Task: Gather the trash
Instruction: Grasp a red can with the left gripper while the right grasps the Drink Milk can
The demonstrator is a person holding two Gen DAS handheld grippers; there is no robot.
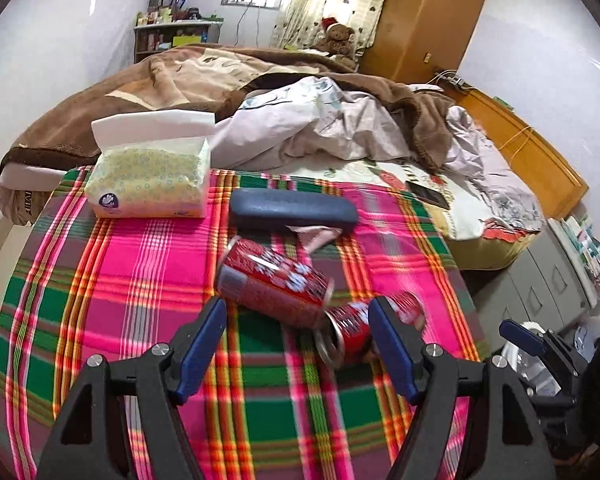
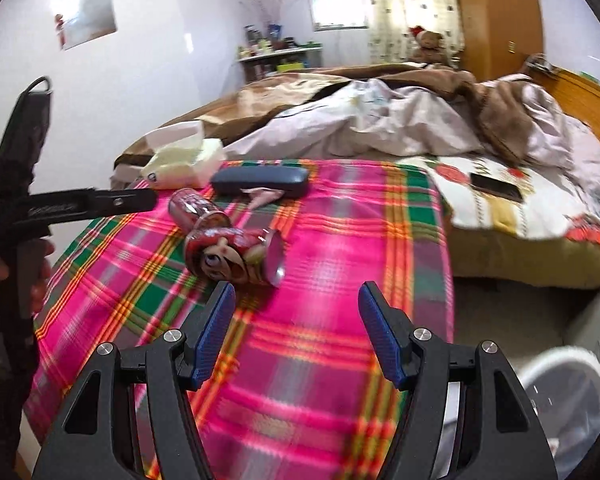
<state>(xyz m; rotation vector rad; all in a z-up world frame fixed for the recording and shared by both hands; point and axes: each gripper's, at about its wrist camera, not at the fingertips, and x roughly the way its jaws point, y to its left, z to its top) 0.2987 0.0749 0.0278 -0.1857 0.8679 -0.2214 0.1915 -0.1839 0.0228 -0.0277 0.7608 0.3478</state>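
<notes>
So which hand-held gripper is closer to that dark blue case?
Left, I'd judge. The left hand-held gripper hovers just short of the case, past the cans; the right hand-held gripper sits farther back.

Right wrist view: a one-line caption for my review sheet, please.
Open right tongs above a plaid cloth, facing two red cans lying by a dark case.

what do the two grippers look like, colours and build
Both match: the left gripper and right gripper have black, angular frames with triangular cut-outs, silver round bolts at the joints, and blue ribbed pads lining the jaws. The right wrist view shows pale lettering on the left one's black side.
</notes>
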